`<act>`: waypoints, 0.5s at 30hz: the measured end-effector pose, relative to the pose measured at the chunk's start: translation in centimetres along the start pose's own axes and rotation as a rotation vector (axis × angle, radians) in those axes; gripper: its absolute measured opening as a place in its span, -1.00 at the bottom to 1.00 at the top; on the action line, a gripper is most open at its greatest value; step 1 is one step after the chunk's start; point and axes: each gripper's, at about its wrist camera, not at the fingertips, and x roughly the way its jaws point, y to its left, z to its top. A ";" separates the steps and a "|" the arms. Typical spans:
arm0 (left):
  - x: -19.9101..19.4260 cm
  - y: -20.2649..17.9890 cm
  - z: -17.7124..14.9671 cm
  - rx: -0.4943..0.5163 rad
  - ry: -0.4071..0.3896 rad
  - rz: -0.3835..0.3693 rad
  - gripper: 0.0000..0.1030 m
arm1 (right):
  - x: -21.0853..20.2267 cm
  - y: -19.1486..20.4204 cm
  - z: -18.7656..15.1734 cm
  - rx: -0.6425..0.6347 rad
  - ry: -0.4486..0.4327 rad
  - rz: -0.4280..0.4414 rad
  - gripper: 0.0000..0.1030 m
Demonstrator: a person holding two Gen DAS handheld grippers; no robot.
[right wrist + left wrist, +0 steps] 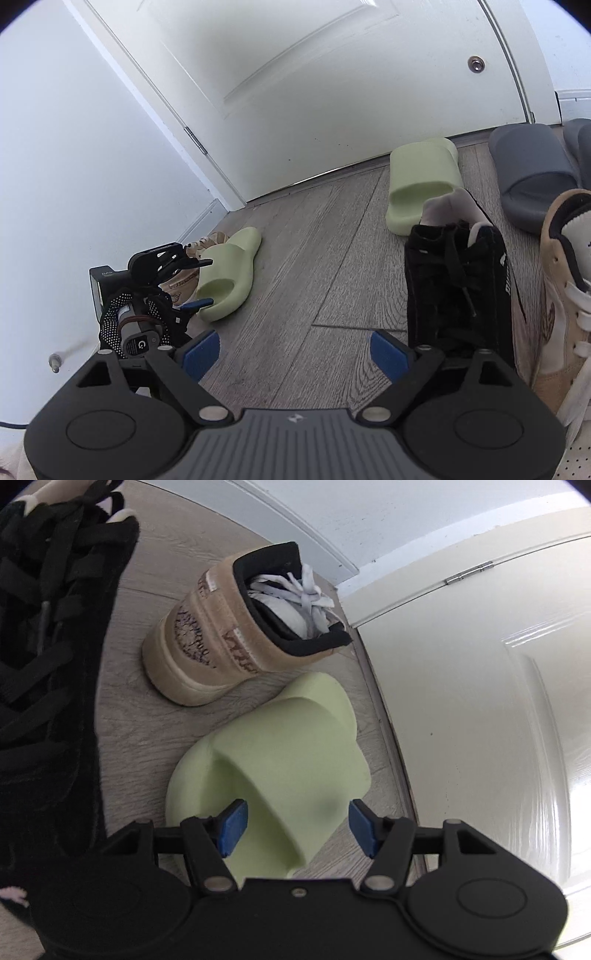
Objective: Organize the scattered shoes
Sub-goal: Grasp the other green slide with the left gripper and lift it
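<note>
A pale green slide (280,760) lies on the wood floor by the door, its strap between the blue pads of my left gripper (297,823). The pads stand at its sides without visibly pressing, so the gripper is open. In the right wrist view the same slide (229,273) sits at the left with the left gripper (201,284) at its near end. My right gripper (293,350) is open over bare floor with nothing between its fingers. A black sneaker (454,280) stands just to its right. The second green slide (424,181) lies farther back by the door.
A tan sneaker (221,627) with white laces stands beyond the slide, near the baseboard. Another tan sneaker (565,295) and grey slides (532,166) crowd the right side. The white door (314,92) and wall (74,129) close off the back. A gloved hand (136,321) holds the left gripper.
</note>
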 end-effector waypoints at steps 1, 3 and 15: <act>0.3 0.0 0.0 -0.003 -0.012 -0.015 0.11 | 0.0 -0.1 0.0 0.001 0.000 -0.006 0.74; 0.5 -0.2 -0.2 0.020 -0.015 -0.043 -0.11 | 0.1 -0.2 0.0 0.013 -0.003 -0.003 0.74; -2.8 -2.1 -5.8 0.137 0.180 -0.068 -0.76 | -0.6 0.2 0.4 -0.002 -0.032 -0.001 0.74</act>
